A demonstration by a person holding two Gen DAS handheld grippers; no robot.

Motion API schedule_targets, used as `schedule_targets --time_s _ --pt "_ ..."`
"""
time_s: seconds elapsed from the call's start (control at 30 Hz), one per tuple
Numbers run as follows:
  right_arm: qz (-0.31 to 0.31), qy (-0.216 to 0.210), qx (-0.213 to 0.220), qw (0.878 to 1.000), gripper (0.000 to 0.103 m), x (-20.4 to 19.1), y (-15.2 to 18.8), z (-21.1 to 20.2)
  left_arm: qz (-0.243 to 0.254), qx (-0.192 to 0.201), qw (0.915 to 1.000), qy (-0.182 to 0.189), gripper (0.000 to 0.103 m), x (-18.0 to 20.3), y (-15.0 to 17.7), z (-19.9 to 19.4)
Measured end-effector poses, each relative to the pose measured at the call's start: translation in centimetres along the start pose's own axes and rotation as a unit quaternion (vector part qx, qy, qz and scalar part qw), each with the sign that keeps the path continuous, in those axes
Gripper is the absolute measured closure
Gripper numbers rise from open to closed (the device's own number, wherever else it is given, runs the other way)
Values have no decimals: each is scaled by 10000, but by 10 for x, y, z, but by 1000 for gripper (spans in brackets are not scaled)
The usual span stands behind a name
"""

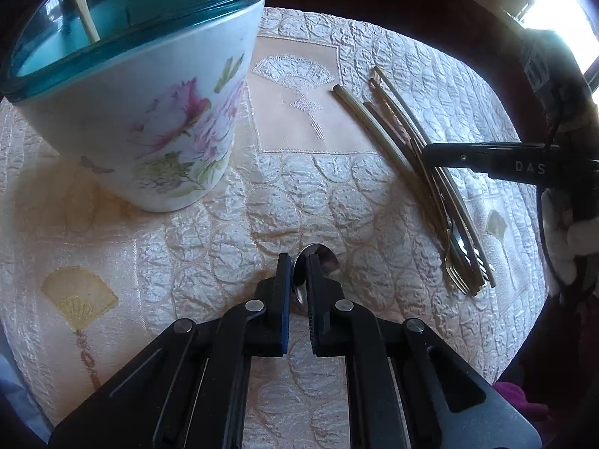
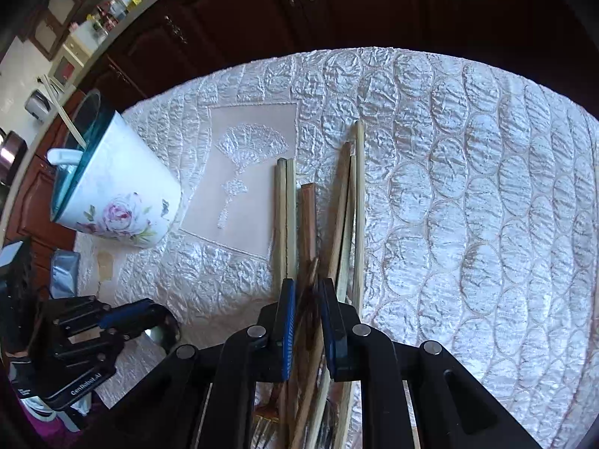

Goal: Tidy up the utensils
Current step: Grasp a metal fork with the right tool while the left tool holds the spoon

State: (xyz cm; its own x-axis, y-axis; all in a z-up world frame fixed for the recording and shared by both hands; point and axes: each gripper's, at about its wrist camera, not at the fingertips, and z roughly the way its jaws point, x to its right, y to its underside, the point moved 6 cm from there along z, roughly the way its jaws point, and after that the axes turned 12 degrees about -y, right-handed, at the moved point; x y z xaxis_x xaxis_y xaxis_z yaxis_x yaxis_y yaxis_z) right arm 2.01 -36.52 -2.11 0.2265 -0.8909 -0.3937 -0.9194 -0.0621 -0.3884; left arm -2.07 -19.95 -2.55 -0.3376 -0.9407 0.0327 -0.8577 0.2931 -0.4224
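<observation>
Left claw (image 1: 298, 262), bottom centre of its wrist view: pads clenched on the bowl of a metal spoon (image 1: 318, 267), which sits low against the quilted cloth (image 1: 232, 224) covering the table. Spoon not yet lifted, by the look of it.

Right claw (image 2: 309, 288), bottom centre of its own view: jaws nearly together over a loose bundle of chopsticks (image 2: 290, 217) and forks (image 1: 458, 265). At least one thin dark stick runs between the pads; whether it is truly gripped, cannot tell.

Middle distance, right of the left view: the bundle lies fanned on the cloth, fork tines toward the camera, stick ends pointing away.

Farther, upper left in both views: floral holder (image 1: 161, 112) with teal rim, upright on the cloth, well apart from the bundle. A pale stick and a white handle already stand in it.

Judgement: early stage. A couple of pieces stowed; spoon, forks and most chopsticks remain on the table.
</observation>
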Motion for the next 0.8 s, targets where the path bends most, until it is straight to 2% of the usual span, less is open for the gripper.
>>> schedule_targets --time_s 0.27,0.33,0.4,0.57,0.8 --pt "-380 357 -332 9981 91 -9 -7 25 -22 30 10000 -50 99 -7 0 -7" --pt "-372 313 -218 9986 94 -10 -8 23 -77 48 9999 -66 100 -12 1 -11" --pt "-316 114 -72 9994 95 -13 -7 15 -169 70 9998 -54 101 -18 0 -14" --pt "-388 -36 170 9991 96 -24 -2 -8 -399 115 9991 16 101 -29 1 -23" --pt "-460 -304 554 9969 97 -41 12 -38 -528 386 9979 -36 102 -44 4 -53"
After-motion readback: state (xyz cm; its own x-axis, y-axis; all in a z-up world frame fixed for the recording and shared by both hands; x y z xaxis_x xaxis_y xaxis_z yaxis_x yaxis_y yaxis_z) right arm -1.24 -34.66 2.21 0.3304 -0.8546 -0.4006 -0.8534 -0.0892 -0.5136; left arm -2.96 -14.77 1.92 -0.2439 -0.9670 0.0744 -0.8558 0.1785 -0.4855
